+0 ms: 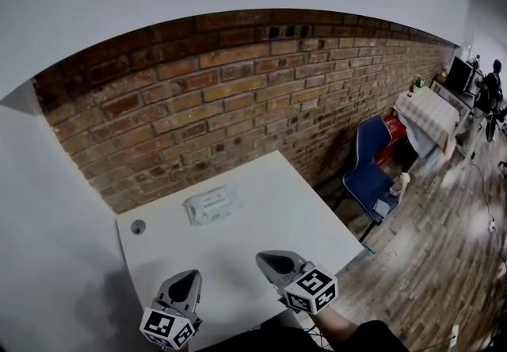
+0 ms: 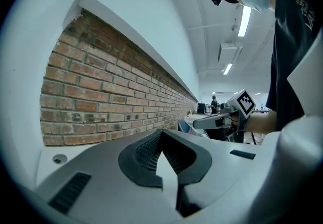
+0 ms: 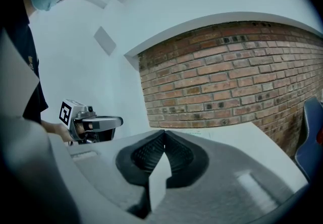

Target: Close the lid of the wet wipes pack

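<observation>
Two grippers low at the near edge of the white table [image 1: 277,204], left gripper [image 1: 188,274] jaws clenched on nothing, right gripper [image 1: 263,258] likewise, wet wipes pack [image 1: 212,205] flat near the brick wall [image 1: 238,97], well apart from both.

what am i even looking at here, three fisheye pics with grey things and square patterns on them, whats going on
There is no robot here: a person holds a two-jaw hand tool in each hand. The head view comes from a camera on the person's head, looking down. The left gripper and right gripper show at its bottom, each carrying a marker cube. The other two pictures come from cameras riding on each gripper, looking along its jaws. In both, the jaws are closed together with nothing between them. On the white table lies a wet wipes pack, apart from both grippers, near a brick wall. Whether its lid is open is too small to tell.
</observation>
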The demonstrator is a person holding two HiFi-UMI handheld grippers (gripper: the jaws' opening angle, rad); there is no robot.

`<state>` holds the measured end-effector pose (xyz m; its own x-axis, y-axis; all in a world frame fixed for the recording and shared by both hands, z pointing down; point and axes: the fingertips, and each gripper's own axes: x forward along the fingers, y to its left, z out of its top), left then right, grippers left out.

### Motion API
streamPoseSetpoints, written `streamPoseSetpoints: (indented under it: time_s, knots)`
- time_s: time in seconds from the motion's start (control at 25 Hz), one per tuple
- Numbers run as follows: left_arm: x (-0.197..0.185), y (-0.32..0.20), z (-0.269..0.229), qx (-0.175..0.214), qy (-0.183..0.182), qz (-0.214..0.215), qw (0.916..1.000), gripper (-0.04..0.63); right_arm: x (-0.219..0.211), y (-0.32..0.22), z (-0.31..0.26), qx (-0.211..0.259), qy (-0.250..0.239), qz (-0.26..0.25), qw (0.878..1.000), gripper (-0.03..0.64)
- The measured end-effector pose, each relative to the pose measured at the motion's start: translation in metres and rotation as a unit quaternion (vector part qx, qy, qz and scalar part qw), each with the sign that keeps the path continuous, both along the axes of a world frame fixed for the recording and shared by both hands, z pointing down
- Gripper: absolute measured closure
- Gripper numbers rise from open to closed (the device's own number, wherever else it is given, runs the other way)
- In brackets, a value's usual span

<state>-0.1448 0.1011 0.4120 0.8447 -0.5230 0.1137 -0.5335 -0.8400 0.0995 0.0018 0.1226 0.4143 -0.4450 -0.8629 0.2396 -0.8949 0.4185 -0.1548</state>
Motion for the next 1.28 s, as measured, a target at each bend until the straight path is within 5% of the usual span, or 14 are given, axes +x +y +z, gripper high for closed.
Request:
streamPoseSetpoints:
  time_s: [1.12,1.28]
  knots:
    - [-0.007,0.016,0.015,-0.013,-0.003,0.0,0.9999,0.595,-0.012,0.018,0.024,-0.025,0.002,-0.001,1.0,0.62]
    - [0.002,0.023,0.008,-0.042,-0.001,0.005,0.9991,0.595,-0.011,0.018,0.022,-0.024,0.0,-0.001,1.0,0.62]
